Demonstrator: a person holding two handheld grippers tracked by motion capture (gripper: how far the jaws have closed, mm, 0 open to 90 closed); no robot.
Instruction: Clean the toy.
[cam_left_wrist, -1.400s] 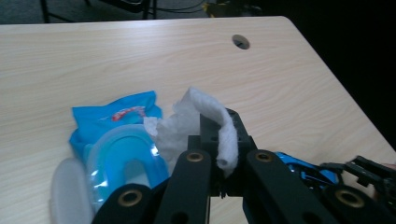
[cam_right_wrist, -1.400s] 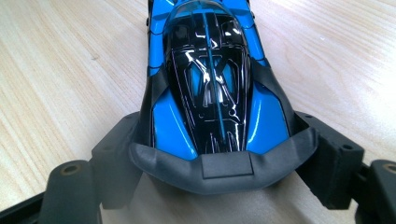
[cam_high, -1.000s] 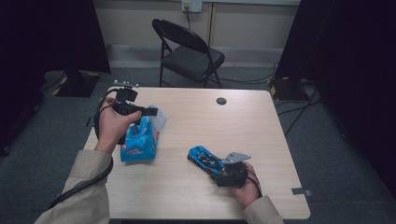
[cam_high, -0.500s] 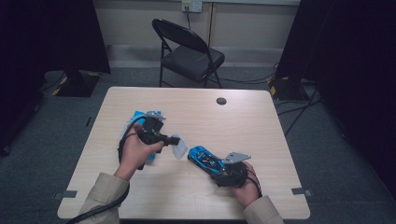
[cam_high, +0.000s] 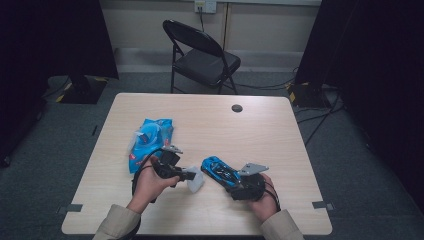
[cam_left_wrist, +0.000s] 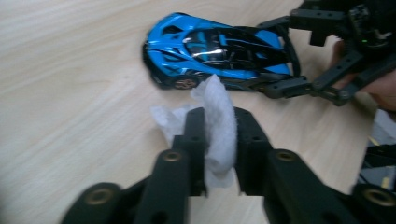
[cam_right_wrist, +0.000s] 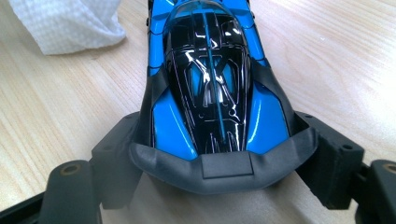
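Observation:
A blue and black toy car (cam_high: 219, 170) lies on the wooden table (cam_high: 280, 135), and my right gripper (cam_high: 239, 183) is shut on its rear end. In the right gripper view the car's tail (cam_right_wrist: 210, 70) sits between the two pads. My left gripper (cam_high: 192, 175) holds a crumpled white wipe (cam_high: 196, 181) just left of the car's nose. In the left gripper view the wipe (cam_left_wrist: 217, 121) is pinched between the jaws, which have just been opening a little, and the car (cam_left_wrist: 215, 49) lies right beyond it. The wipe's corner (cam_right_wrist: 65, 23) lies beside the car's front.
A blue wipe packet (cam_high: 149, 140) lies on the table behind my left hand. A black round plug (cam_high: 237, 108) sits near the far edge. A black folding chair (cam_high: 202, 55) stands beyond the table, and cables run over the floor at the right.
My left gripper has come from above the blue packet down and to the right, bringing the white wipe beside the car. The right gripper and the car have not moved.

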